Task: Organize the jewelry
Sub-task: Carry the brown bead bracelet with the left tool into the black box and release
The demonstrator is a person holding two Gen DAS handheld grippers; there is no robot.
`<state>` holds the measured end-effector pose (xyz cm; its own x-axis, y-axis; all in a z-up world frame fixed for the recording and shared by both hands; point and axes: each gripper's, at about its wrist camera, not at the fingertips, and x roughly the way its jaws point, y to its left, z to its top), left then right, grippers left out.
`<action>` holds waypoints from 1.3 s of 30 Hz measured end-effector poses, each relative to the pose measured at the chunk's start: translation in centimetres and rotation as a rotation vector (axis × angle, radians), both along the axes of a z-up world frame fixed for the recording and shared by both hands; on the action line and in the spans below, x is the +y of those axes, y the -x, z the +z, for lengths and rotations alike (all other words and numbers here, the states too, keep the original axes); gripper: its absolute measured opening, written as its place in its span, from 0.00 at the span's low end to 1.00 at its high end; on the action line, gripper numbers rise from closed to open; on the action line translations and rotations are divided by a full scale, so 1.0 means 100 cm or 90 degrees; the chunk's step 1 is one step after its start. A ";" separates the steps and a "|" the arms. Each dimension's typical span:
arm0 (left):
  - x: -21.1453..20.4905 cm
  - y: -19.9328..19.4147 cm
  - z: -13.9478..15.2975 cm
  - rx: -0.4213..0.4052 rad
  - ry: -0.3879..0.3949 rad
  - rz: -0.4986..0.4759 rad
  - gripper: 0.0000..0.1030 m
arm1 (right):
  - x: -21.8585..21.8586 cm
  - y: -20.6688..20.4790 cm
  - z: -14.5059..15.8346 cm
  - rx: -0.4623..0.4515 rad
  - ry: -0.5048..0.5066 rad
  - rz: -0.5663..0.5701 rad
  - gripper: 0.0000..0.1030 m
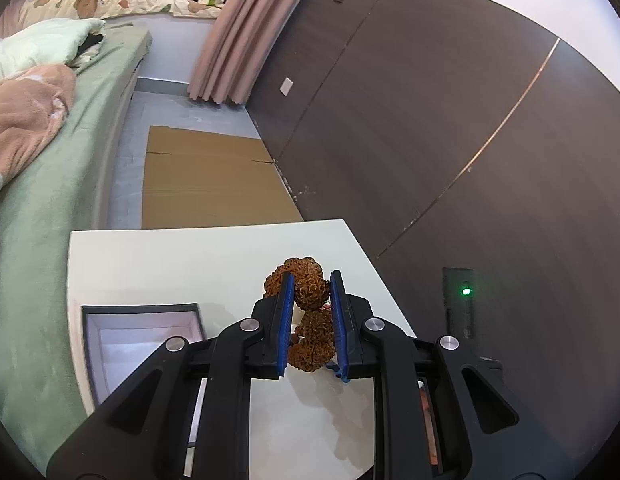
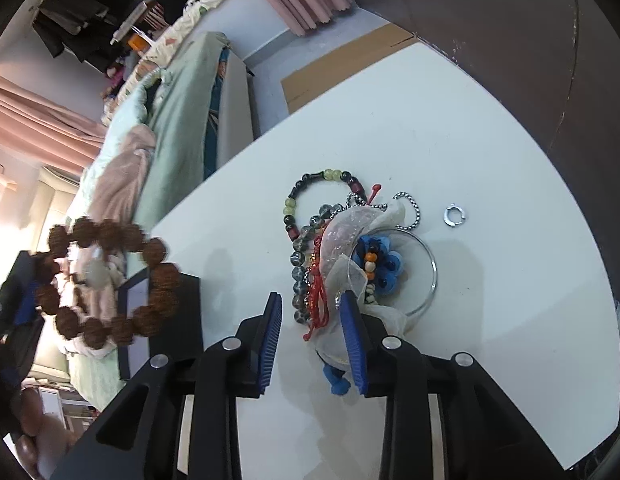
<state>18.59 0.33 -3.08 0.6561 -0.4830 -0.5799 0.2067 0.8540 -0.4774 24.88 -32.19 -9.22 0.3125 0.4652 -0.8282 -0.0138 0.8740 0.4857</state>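
left gripper clamps the knobbly brown bead bracelet, likely light, floppy on its cord, best pinched across beads, while right gripper hangs open, empty.

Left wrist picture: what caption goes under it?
Left gripper shut on a brown bead bracelet above the white table, beside an open box.

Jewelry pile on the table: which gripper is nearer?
Right. The right gripper hovers open right at the pile; the left gripper is off by the box, holding the brown bead bracelet.
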 end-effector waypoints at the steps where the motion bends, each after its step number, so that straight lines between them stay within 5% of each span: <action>1: 0.004 0.002 0.002 -0.002 0.001 0.004 0.18 | 0.003 -0.002 -0.002 0.003 0.007 0.001 0.21; 4: 0.014 0.008 0.006 -0.007 0.003 0.015 0.18 | 0.003 -0.001 -0.001 -0.001 0.008 -0.015 0.02; 24: 0.063 0.038 0.007 0.010 -0.010 0.084 0.18 | 0.010 0.041 0.076 -0.169 -0.151 0.014 0.02; 26: 0.069 0.037 0.002 0.020 -0.002 0.095 0.29 | 0.019 0.045 0.080 -0.178 -0.160 0.028 0.02; 27: 0.072 0.038 0.001 0.026 0.001 0.106 0.56 | 0.023 0.047 0.082 -0.182 -0.168 0.038 0.02; 28: 0.077 0.040 0.001 0.022 -0.002 0.125 0.67 | 0.030 0.049 0.084 -0.185 -0.178 0.051 0.02; 32: 0.086 0.047 0.005 0.005 -0.020 0.157 0.68 | 0.055 0.057 0.091 -0.196 -0.190 0.092 0.02; 39: 0.105 0.052 0.006 -0.002 -0.022 0.207 0.87 | 0.090 0.065 0.094 -0.200 -0.228 0.145 0.03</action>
